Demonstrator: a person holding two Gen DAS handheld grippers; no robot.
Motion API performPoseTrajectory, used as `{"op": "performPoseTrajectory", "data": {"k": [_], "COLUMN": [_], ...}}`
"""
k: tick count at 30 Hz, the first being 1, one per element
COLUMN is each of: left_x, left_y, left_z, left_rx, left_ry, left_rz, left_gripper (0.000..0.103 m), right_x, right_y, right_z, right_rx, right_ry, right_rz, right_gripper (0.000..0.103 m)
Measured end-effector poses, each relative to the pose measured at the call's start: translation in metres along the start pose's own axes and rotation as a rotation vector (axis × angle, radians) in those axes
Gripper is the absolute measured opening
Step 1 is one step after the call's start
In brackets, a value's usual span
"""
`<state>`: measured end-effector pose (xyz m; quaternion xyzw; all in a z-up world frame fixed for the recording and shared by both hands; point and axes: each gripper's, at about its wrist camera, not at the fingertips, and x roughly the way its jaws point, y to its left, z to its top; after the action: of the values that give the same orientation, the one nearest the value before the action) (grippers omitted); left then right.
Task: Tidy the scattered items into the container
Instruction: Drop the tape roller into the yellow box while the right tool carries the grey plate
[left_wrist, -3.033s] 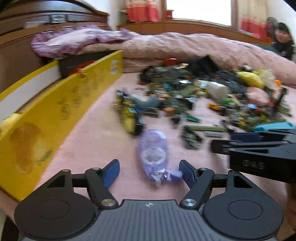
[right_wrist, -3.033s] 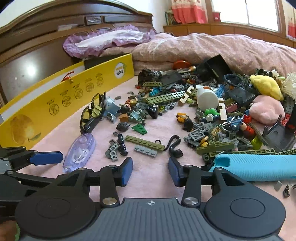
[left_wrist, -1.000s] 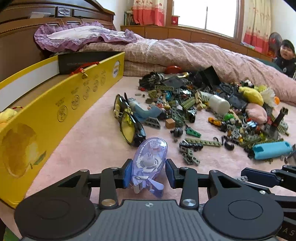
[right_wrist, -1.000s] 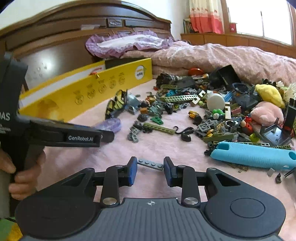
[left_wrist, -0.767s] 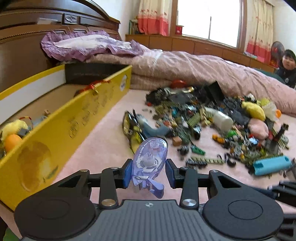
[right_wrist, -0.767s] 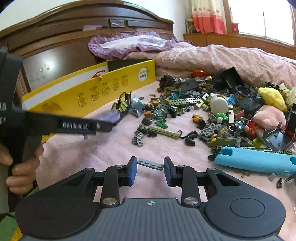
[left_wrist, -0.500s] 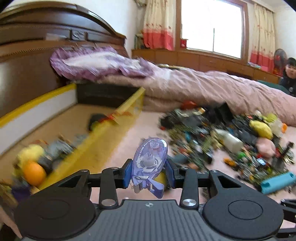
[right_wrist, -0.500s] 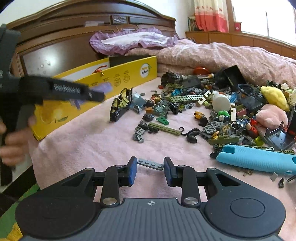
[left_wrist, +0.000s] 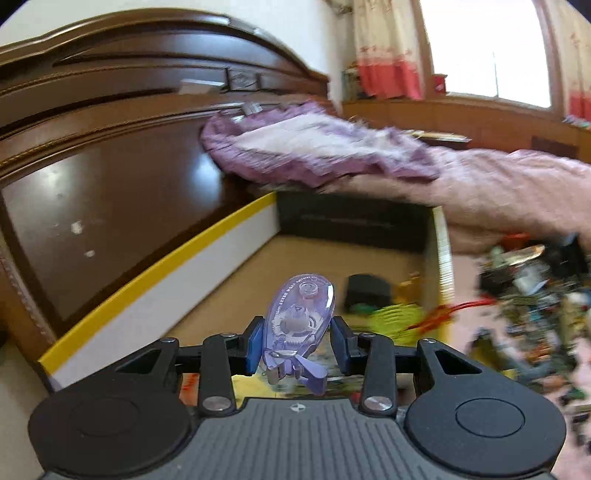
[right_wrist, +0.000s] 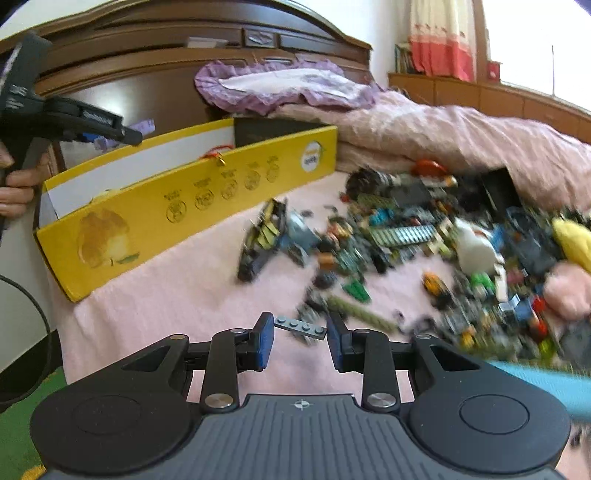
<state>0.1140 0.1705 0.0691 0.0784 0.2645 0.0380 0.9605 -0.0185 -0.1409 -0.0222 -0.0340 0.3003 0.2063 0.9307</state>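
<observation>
Tape dispenser (left_wrist: 298, 325) – light, slick, rigid – pinched mid-body in left tool (left_wrist: 298, 345), box (left_wrist: 236, 236) at twelve o'clock.

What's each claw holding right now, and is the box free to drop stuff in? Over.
Left gripper shut on purple tape dispenser, above the yellow box. Right gripper shut on grey brick. Box open, a few toys inside, drop path clear.

A home bedroom: carved wooden headboard (left_wrist: 110, 122), pink quilt (right_wrist: 461, 140), curtained window (left_wrist: 480, 48).
</observation>
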Motion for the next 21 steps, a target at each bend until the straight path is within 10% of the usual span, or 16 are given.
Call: {"op": "performPoseTrajectory", "data": {"k": [14,21], "left_x": [0.025,0.009], "left_y": [0.047,0.032], "left_z": [-0.009,-0.018], "left_rx": [-0.05,-0.02], "left_ry": [0.08,0.096], "left_rz": [0.129,0.074], "left_gripper": [0.041,0.052], "right_x": [0.032,0.042], "right_y": [0.029,0.03], "right_z": [0.032,0.033], "right_rx": [-0.026,0.011], "right_ry": [0.002,0.0], "right_rz": [0.102,0.143], "right_gripper": [0.032,0.032]}}
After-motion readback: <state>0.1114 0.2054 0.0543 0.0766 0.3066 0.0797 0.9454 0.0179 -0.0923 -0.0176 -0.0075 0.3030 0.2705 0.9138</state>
